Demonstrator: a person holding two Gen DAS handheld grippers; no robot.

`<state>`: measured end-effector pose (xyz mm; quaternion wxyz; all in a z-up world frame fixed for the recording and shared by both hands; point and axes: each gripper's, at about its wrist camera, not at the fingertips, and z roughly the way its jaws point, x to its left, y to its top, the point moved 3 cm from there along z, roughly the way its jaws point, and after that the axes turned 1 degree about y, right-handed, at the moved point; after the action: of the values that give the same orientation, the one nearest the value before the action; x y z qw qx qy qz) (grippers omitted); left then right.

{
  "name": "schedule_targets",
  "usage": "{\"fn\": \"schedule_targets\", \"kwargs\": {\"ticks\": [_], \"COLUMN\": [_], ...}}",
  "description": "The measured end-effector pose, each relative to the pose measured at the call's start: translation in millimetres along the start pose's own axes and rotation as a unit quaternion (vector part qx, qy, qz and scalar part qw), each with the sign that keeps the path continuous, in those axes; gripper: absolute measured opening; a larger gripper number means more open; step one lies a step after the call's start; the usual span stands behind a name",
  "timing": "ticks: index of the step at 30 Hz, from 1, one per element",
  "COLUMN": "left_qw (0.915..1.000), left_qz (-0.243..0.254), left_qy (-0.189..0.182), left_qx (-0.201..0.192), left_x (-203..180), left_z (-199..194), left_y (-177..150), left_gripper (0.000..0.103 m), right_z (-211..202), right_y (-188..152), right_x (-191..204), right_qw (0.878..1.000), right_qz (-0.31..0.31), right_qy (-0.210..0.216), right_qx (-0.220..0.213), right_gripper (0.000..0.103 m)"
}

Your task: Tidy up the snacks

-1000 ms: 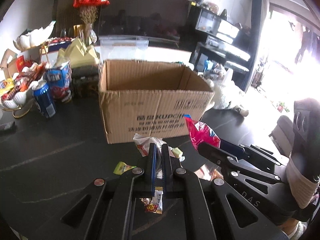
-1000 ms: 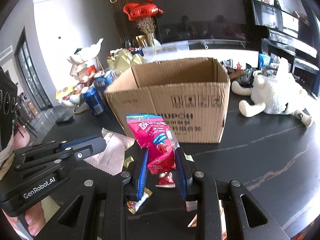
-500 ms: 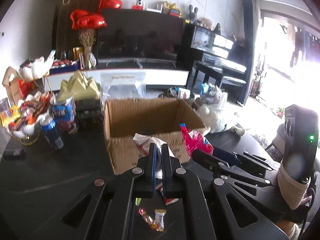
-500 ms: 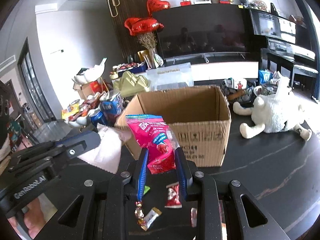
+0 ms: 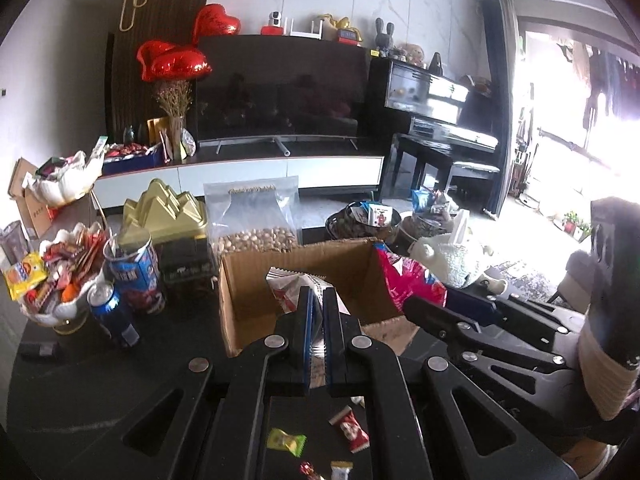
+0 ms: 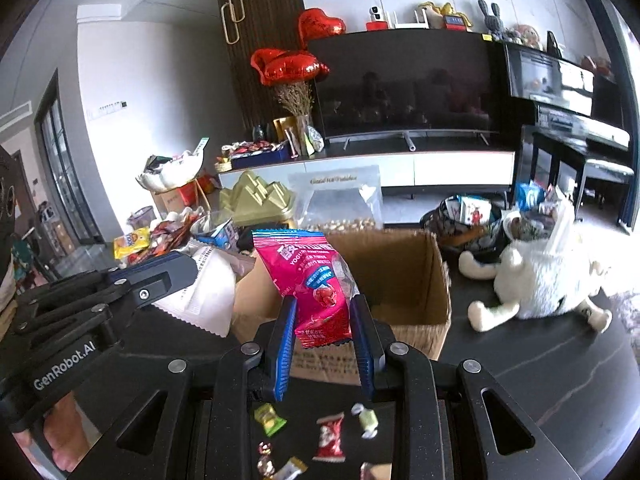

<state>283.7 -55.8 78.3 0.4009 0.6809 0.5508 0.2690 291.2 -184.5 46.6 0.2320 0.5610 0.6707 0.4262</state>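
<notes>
In the left wrist view the left gripper (image 5: pixel 316 300) fills the lower middle of the frame, its fingers (image 5: pixel 305 320) nearly closed and clamped on a white snack packet (image 5: pixel 294 286) that sticks up in front of the open cardboard box (image 5: pixel 256 280) at frame centre; to the right the right gripper (image 5: pixel 424 310) reaches in from the lower right with a pink snack packet (image 5: pixel 400 276) standing up at the box's right edge; small wrapped candies (image 5: pixel 352 434) lie on the dark tabletop (image 5: pixel 100 380) at the bottom, and a blue can (image 5: pixel 114 312) and a bowl heaped with snacks (image 5: pixel 60 276) stand at the left; a white plush toy (image 5: pixel 452 256) sits right of the box. In the right wrist view the right gripper (image 6: pixel 326 312) holds the pink snack packet (image 6: pixel 316 280) upright between part-open fingers (image 6: pixel 286 336) that press its sides, in front of the cardboard box (image 6: pixel 404 276) at centre; the left gripper (image 6: pixel 172 272) enters from the left with the white snack packet (image 6: pixel 208 296) just left of the box; wrapped candies (image 6: pixel 330 436) are scattered on the tabletop (image 6: pixel 540 368) at the bottom; the plush toy (image 6: pixel 540 276) lies at the right.
</notes>
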Motion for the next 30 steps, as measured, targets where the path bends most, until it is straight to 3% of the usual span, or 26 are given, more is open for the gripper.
{"fn": "schedule_targets", "kwargs": {"ticks": [15, 16, 17, 18, 19, 20, 30], "left_qw": [0.9996, 0.9995, 0.9991, 0.9989, 0.9986, 0.9984, 0.9979], "left_qz": [0.005, 0.008, 0.013, 0.012, 0.009, 0.008, 0.008], "left_qy": [0.006, 0.010, 0.018, 0.025, 0.035, 0.039, 0.041], "left_qx": [0.025, 0.030, 0.036, 0.038, 0.039, 0.041, 0.049], "left_x": [13, 13, 12, 14, 15, 16, 13], "left_z": [73, 77, 82, 84, 85, 84, 48], "left_y": [22, 22, 21, 21, 19, 16, -9], "left_gripper": [0.008, 0.010, 0.021, 0.035, 0.040, 0.041, 0.048], "right_z": [56, 59, 62, 64, 65, 64, 35], "right_y": [20, 20, 21, 21, 20, 19, -6], "right_x": [-20, -22, -24, -26, -30, -32, -27], "right_qw": [0.999, 0.999, 0.999, 0.999, 0.998, 0.998, 0.998], "right_qz": [-0.024, -0.025, -0.026, -0.026, -0.020, -0.014, -0.007], "right_qy": [-0.025, -0.027, -0.032, -0.038, -0.049, -0.057, -0.054], "right_qx": [0.026, 0.026, 0.024, 0.024, 0.024, 0.021, 0.022], "right_gripper": [0.029, 0.029, 0.032, 0.039, 0.054, 0.058, 0.058]}}
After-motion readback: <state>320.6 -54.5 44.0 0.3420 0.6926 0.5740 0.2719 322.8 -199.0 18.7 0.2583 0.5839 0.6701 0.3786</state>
